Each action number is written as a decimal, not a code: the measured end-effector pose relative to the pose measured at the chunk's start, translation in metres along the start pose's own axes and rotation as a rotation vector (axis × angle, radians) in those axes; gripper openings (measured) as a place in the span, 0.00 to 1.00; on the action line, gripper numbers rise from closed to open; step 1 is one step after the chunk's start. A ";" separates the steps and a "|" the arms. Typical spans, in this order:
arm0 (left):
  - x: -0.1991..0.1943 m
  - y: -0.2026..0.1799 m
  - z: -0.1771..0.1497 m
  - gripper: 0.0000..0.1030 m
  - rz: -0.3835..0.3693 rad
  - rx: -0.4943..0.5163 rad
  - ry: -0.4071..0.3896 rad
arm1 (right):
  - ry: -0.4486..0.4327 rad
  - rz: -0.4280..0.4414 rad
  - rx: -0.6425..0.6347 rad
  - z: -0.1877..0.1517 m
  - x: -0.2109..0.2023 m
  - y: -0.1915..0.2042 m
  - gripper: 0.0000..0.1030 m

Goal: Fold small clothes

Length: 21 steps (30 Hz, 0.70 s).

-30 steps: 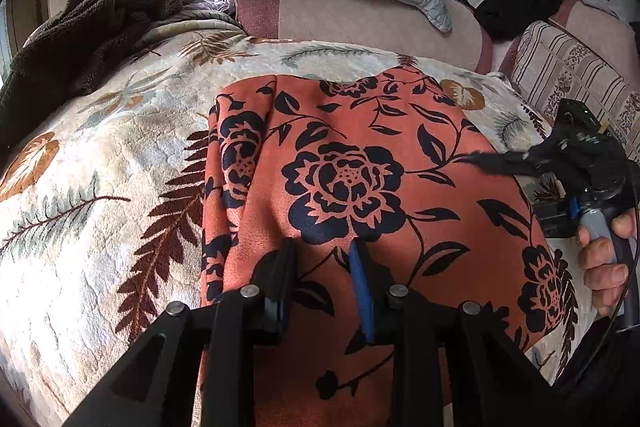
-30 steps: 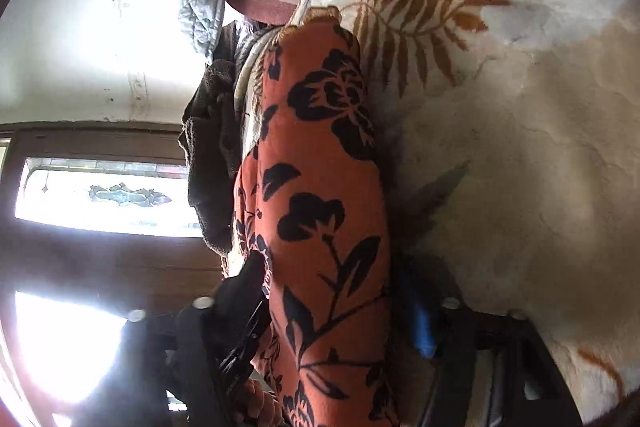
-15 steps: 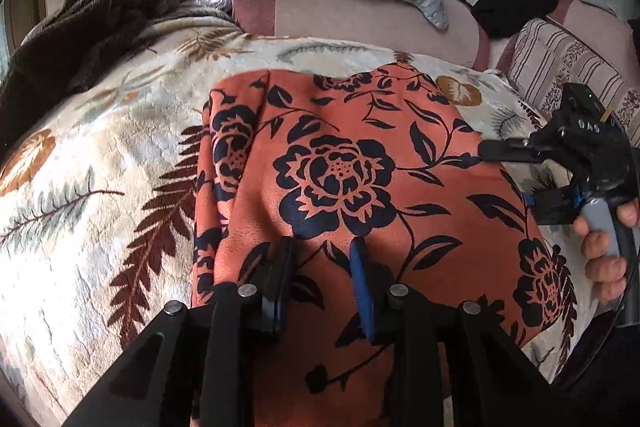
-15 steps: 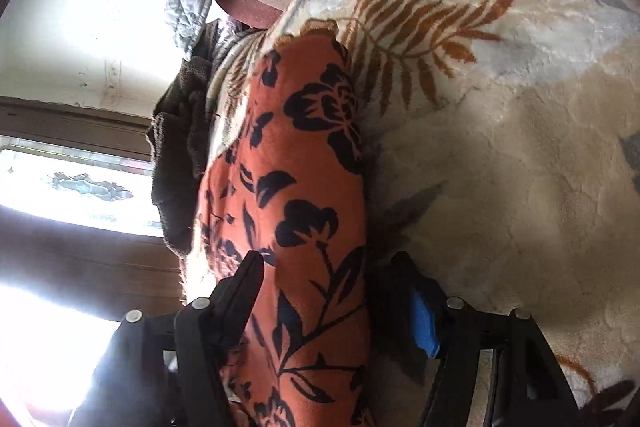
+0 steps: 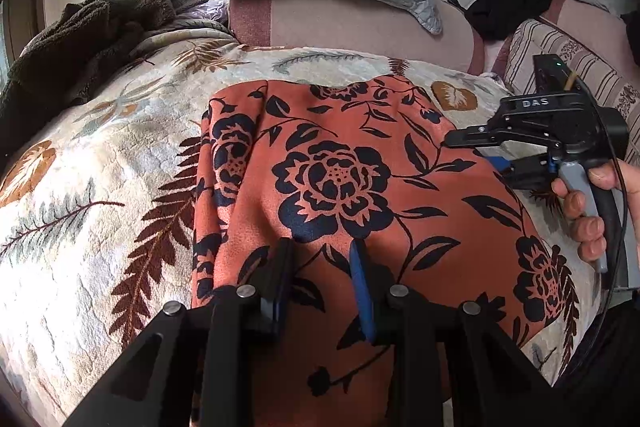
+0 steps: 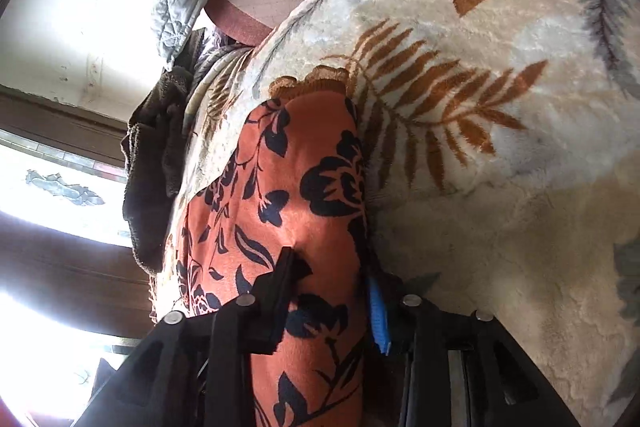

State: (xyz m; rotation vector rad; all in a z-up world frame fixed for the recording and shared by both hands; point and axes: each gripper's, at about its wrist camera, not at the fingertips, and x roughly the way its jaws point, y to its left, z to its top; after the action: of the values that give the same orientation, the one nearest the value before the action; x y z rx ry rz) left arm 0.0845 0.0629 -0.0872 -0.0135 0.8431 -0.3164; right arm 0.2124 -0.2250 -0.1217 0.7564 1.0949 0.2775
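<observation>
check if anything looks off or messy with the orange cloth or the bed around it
Mostly tidy. The orange floral garment lies spread on the leaf-print blanket, but its left edge is bunched into ridges instead of flat. A dark brown garment sits crumpled at the bed's far left corner. Nothing looks spilled or torn.
</observation>
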 end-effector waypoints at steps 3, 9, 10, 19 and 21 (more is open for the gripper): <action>-0.002 0.004 -0.001 0.29 -0.018 -0.015 -0.006 | -0.042 0.031 -0.062 -0.025 -0.028 0.012 0.61; -0.051 0.017 -0.009 0.38 -0.038 -0.104 -0.064 | -0.058 0.078 -0.163 -0.094 -0.064 0.027 0.61; -0.059 0.021 -0.014 0.45 -0.045 -0.126 -0.070 | -0.067 0.076 -0.176 -0.106 -0.069 0.027 0.61; -0.057 0.050 -0.034 0.45 -0.001 -0.273 0.042 | -0.063 0.072 -0.306 -0.153 -0.077 0.042 0.61; -0.067 0.050 -0.027 0.45 -0.016 -0.271 0.021 | -0.068 0.093 -0.315 -0.153 -0.081 0.044 0.61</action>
State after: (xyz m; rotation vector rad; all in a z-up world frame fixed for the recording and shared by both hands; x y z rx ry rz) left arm 0.0367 0.1324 -0.0631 -0.2698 0.9023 -0.2154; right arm 0.0481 -0.1746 -0.0732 0.5315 0.9251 0.4878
